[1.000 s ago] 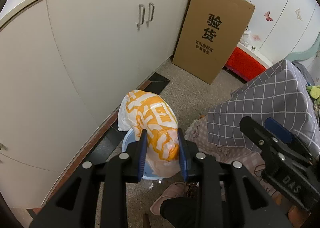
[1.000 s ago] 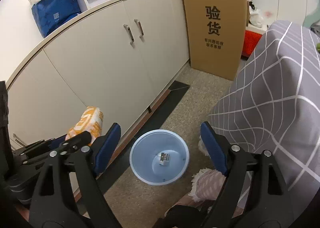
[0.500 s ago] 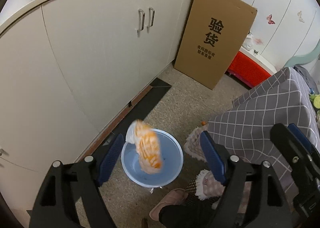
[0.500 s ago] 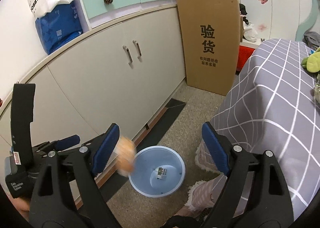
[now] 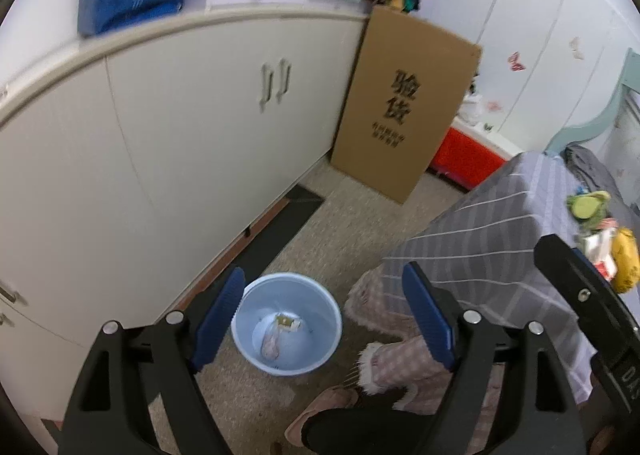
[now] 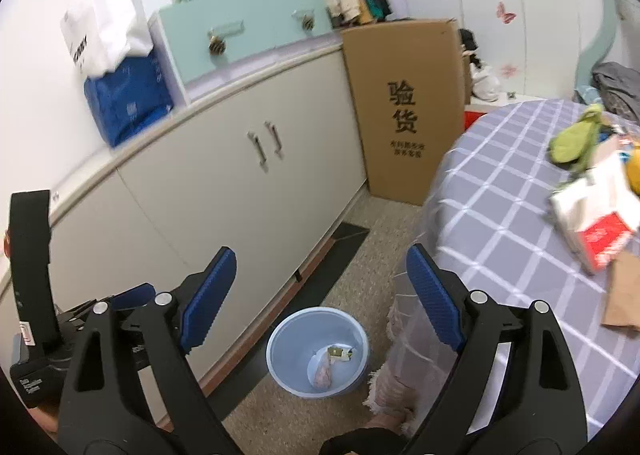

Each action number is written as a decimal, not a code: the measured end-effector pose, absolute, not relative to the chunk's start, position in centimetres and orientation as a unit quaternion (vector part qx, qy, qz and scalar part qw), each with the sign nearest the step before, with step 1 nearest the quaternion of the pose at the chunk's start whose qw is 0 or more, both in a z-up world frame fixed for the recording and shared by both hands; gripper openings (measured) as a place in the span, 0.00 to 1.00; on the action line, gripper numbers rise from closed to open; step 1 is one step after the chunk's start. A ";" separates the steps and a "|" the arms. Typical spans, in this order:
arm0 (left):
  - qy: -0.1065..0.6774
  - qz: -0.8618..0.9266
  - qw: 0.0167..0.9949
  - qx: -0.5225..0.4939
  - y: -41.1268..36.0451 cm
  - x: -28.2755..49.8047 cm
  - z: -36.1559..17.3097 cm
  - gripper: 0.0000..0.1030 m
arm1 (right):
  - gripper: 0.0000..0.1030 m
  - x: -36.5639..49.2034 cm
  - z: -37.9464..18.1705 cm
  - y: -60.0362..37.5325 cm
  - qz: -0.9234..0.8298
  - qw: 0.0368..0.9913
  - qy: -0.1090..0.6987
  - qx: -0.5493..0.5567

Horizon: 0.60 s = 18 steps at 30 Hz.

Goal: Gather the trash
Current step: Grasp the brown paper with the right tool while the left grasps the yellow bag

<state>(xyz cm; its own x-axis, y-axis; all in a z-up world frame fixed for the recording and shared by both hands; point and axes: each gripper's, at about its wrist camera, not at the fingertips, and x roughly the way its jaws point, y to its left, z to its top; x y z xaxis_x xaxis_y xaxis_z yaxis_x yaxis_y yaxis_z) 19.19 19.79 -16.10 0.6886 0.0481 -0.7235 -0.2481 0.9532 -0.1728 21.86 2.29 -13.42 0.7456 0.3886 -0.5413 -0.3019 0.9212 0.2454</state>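
A light blue bin stands on the floor by the cabinets; it also shows in the right wrist view. Inside it lie a crumpled wrapper and a small box. My left gripper is open and empty, held high above the bin. My right gripper is open and empty, also well above the bin. More trash lies on the checked table: a white and red packet, a brown paper bag and a yellow item.
Beige cabinets run along the left. A cardboard sheet leans at the far end, beside a red box. The checked tablecloth hangs on the right. A person's slippered feet stand near the bin.
The left gripper opened and let go of the orange and white wrapper, which dropped into the blue bin. Both grippers have since risen and tilted up toward the table.
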 end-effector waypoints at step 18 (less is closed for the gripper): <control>0.378 -0.068 0.923 -0.017 1.0 19.2 -12.7 0.81 | 0.87 18.6 -13.1 -19.0 -0.006 0.926 0.366 0.093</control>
